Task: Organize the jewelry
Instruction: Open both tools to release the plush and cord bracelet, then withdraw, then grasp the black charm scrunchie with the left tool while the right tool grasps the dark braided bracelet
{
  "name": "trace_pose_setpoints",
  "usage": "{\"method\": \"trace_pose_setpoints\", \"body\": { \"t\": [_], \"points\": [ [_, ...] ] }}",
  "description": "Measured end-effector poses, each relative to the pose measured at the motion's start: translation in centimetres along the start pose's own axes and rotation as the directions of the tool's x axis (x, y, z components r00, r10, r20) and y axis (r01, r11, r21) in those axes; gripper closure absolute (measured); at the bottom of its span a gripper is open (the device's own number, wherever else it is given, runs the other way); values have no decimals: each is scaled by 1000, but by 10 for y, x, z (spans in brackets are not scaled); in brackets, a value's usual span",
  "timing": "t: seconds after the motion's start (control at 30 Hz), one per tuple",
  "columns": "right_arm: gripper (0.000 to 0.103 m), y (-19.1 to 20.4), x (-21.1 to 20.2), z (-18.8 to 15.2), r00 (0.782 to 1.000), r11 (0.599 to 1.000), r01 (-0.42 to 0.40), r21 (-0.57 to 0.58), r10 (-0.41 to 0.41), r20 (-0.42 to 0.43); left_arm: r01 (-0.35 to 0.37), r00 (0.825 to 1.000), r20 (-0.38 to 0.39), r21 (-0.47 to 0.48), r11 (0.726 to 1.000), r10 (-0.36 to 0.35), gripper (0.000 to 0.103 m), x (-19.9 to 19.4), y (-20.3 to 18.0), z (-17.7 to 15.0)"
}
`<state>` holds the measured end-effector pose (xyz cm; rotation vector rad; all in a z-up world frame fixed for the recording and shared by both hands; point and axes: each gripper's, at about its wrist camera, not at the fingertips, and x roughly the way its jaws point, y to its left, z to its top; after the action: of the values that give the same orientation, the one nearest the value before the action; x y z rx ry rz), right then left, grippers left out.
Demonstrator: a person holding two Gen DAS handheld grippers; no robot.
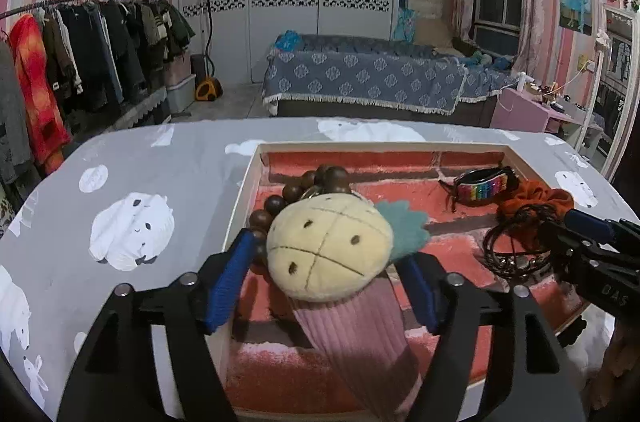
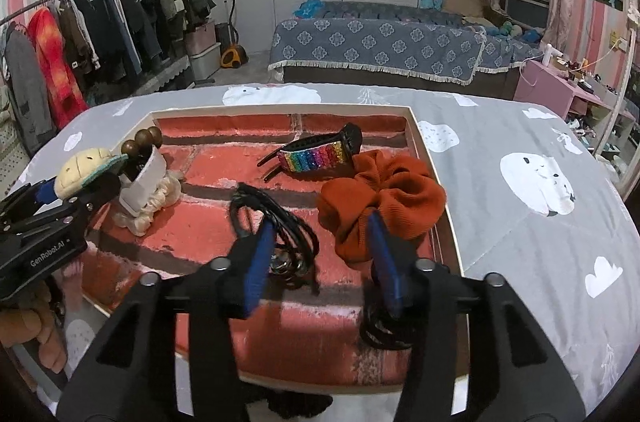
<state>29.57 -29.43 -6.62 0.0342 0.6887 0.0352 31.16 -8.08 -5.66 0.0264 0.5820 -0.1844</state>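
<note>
Already, most of the pieces lie inside the shallow white-rimmed box with the red brick-print lining [image 2: 436,158] on the grey bear-print tablecloth [image 2: 520,150]. My left gripper [image 1: 320,286] stands with its blue-padded fingers wide, to either side of the cream plush pineapple charm with the teal felt leaves [image 1: 330,248]; whether the pads touch it I cannot tell, and it appears to rest over the box's near-left part, beside the string of dark brown wooden beads [image 1: 308,188] and above a pink ribbed fabric piece [image 1: 360,338]. My right gripper [image 2: 322,262] is likewise spread wide and holds nothing, hovering over the box's near-right part, with the tangle of thin black cords [image 2: 280,226] at its left finger and the rust-orange fabric scrunchie [image 2: 384,198] at its right. Toward the far side lies the black hair clip with the rainbow glitter strip [image 2: 316,154]; at the left, a cream frilly scrunchie under a white paper band [image 2: 146,194]. By my reading, the gathering is largely done; what remains seems to be setting the pineapple charm down properly and tidying the cords, including a second black bundle [image 2: 384,330] near the box's front edge.
</note>
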Motion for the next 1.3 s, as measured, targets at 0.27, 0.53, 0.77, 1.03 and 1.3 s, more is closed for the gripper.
{"method": "trace_pose_setpoints", "body": {
  "t": [0.27,0.53,0.77,1.03,1.3],
  "points": [
    [32,-1,-37,4,1000,1000,-8,-8,8,17,33,999,-32,21,999,-33,20,-26,2,2],
    [30,-26,-110,-35,992,999,29,38,-33,122,-46,999,8,-6,999,46,16,-99,50,-19],
    [28,-33,-142,-75,991,995,68,71,-76,106,-93,996,16,-34,995,93,16,-148,80,-60],
    [27,-21,-149,-106,996,996,57,72,-61,61,-97,995,-32,-16,995,96,16,-153,77,-95],
    [27,-20,-143,-112,997,995,62,74,-64,33,-87,992,-93,-22,996,85,16,-133,79,-91]
  ]
}}
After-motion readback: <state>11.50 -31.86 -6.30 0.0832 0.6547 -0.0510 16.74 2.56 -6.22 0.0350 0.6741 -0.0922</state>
